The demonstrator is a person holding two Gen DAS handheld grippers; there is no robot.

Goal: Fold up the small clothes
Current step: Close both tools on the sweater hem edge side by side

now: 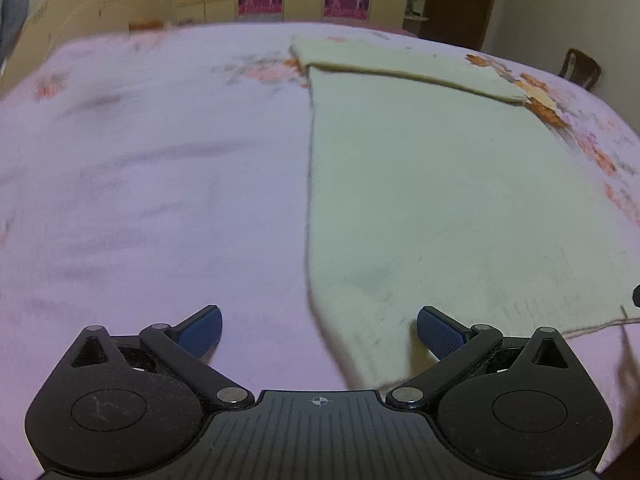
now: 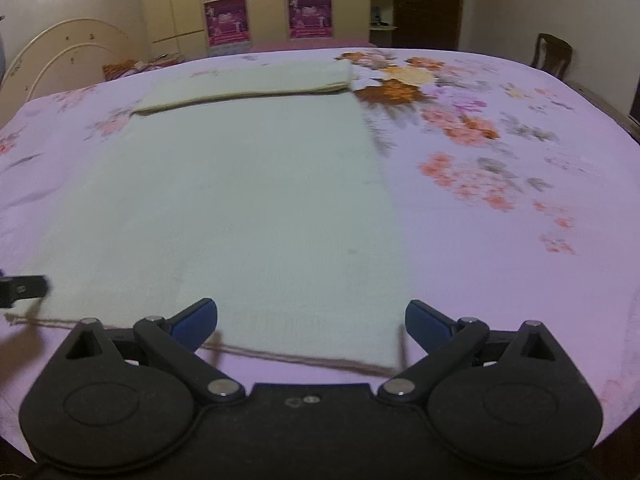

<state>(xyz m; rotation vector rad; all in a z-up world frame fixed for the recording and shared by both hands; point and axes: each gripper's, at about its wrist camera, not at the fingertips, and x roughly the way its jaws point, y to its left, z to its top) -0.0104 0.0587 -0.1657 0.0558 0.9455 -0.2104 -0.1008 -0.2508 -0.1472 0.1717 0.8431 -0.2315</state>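
A pale cream knit garment (image 1: 440,184) lies flat on the pink floral bedsheet (image 1: 152,184), its far end folded over into a band (image 1: 400,62). My left gripper (image 1: 319,330) is open and empty, just above the garment's near left corner. In the right wrist view the garment (image 2: 248,200) fills the middle, with the folded band (image 2: 256,80) at the far end. My right gripper (image 2: 311,322) is open and empty over the garment's near right corner. A loose brown thread (image 2: 288,356) trails along the near hem. The left gripper's tip (image 2: 24,286) shows at the left edge.
The sheet (image 2: 500,208) has orange flower prints to the right. A headboard (image 2: 68,52) stands at the far left, wardrobes with pink posters (image 2: 228,20) behind the bed, and a wooden chair (image 2: 554,54) at the far right.
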